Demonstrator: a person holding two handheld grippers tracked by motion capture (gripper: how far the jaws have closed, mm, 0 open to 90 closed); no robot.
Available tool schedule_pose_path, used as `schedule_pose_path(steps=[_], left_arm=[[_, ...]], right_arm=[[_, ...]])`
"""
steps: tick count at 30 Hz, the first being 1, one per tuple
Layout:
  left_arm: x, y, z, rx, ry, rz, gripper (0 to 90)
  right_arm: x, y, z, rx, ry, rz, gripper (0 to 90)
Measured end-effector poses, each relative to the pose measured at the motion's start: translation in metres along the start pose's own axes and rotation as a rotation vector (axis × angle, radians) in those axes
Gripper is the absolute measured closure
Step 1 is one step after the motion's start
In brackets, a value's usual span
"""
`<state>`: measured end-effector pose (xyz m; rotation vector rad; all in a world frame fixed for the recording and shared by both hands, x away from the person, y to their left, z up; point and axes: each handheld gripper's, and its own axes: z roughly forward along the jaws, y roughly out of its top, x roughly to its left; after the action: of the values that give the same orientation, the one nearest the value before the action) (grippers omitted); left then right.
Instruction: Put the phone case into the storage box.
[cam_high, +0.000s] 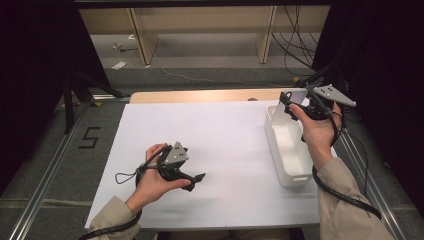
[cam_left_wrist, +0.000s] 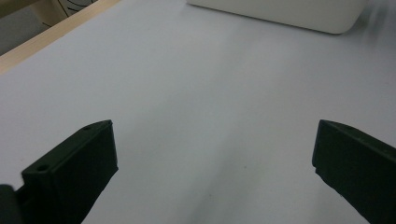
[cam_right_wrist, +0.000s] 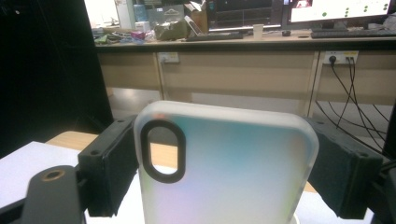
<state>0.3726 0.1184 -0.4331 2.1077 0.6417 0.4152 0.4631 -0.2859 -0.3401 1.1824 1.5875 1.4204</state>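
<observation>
Right tongs (cam_right_wrist: 224, 172) clamped on phone case (cam_right_wrist: 229, 172) above white bin (cam_high: 287, 150), left tongs (cam_left_wrist: 215, 172) spread wide, holding nothing

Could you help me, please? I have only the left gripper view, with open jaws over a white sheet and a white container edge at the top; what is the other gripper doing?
Observer: The right gripper is raised over the far end of the white bin and clamps a phone case by its two long edges.
Operator: Which way does the case stand?
Observer: Upright, with its oval camera cutout at the top.
Operator: Is anything in the bin?
Observer: The part the high view shows looks empty.
</observation>
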Motion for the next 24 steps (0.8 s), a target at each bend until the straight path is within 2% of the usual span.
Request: schedule_pose_path(steps=[24], left_arm=[[0.0002,-0.0001,0.0002,-0.003,0.000,-0.002,0.0]], right_arm=[[-0.0046,-0.0011,0.0001,0.003,-0.016,0.002,18.3]])
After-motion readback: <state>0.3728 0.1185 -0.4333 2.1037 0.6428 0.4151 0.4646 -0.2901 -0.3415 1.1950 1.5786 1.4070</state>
